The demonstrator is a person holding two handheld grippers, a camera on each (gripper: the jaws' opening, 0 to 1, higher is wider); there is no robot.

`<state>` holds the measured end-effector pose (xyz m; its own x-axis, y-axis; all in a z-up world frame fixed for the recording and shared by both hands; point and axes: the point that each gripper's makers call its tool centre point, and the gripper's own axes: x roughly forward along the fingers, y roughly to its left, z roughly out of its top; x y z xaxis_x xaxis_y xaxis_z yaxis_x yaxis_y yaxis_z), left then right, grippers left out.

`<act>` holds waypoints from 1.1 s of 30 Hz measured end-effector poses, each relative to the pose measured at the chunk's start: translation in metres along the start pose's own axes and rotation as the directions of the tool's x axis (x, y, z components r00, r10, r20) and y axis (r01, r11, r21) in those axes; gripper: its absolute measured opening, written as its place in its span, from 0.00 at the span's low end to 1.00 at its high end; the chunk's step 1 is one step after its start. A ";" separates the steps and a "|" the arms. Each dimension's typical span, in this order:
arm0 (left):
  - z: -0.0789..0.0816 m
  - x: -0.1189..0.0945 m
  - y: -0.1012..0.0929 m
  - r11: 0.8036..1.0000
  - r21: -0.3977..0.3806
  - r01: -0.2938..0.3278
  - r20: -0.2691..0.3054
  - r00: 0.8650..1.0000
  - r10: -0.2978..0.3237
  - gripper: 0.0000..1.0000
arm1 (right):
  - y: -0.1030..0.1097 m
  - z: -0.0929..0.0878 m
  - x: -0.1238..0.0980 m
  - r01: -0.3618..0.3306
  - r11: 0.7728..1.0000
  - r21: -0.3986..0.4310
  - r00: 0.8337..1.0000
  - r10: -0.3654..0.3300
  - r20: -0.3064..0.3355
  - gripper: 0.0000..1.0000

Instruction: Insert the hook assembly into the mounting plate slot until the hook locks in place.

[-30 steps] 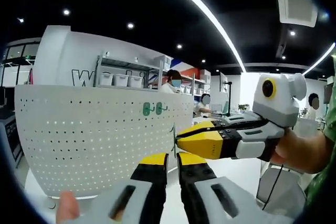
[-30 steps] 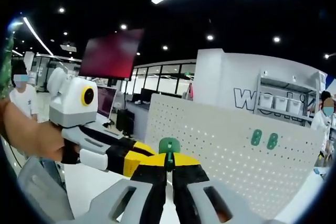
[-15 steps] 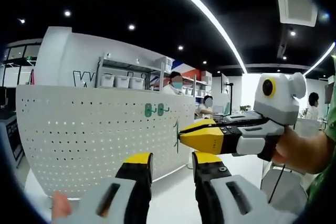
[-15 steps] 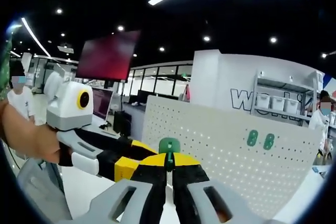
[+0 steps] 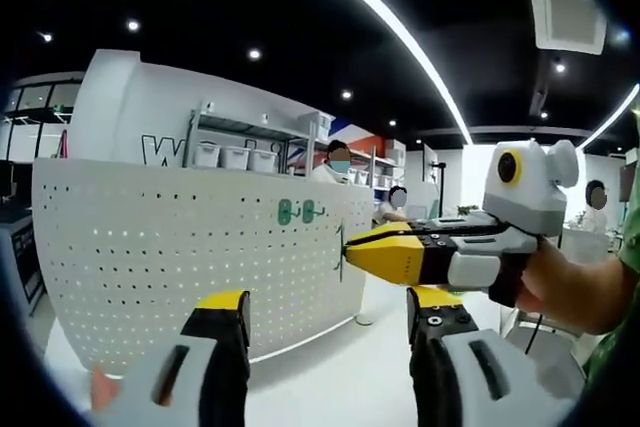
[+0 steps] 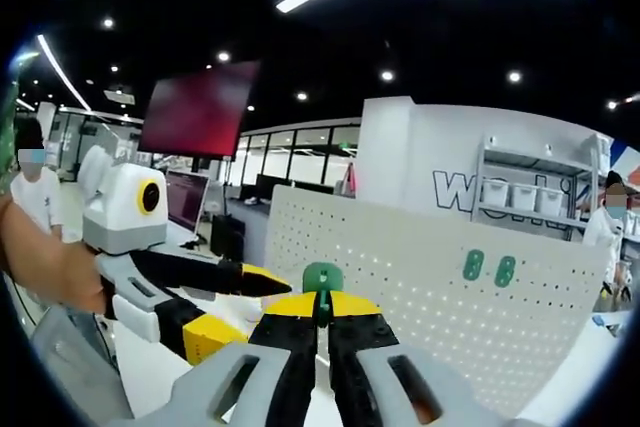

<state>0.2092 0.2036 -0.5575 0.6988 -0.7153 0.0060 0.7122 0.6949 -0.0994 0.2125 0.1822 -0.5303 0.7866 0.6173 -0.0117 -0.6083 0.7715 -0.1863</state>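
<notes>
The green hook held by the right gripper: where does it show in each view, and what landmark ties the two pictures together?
Left gripper view: the green hook is a thin sliver at the tip of the right gripper, right of centre, against the pegboard's edge.
Right gripper view: the hook stands between the closed jaws, bottom centre.
Shared landmark: the pair of green hooks already on the white pegboard.
</notes>
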 end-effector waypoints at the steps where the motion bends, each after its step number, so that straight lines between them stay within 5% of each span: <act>1: 0.000 0.000 -0.001 1.000 -0.002 0.006 -0.001 1.000 -0.006 0.67 | 0.000 0.000 0.000 0.000 1.000 0.000 1.000 0.000 0.000 0.01; 12: -0.002 0.000 0.000 1.000 -0.003 -0.002 -0.004 1.000 0.002 0.97 | -0.006 -0.002 -0.001 0.019 1.000 0.001 1.000 -0.019 -0.003 0.01; 33: -0.007 -0.028 -0.001 0.998 0.063 0.018 -0.008 1.000 -0.017 1.00 | -0.025 0.002 0.011 0.070 0.997 0.010 0.998 -0.070 0.000 0.01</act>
<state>0.1889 0.2223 -0.5644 0.6857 -0.7279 -0.0002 0.7274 0.6852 -0.0367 0.2363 0.1701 -0.5240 0.8274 0.5616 0.0013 -0.5525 0.8144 -0.1773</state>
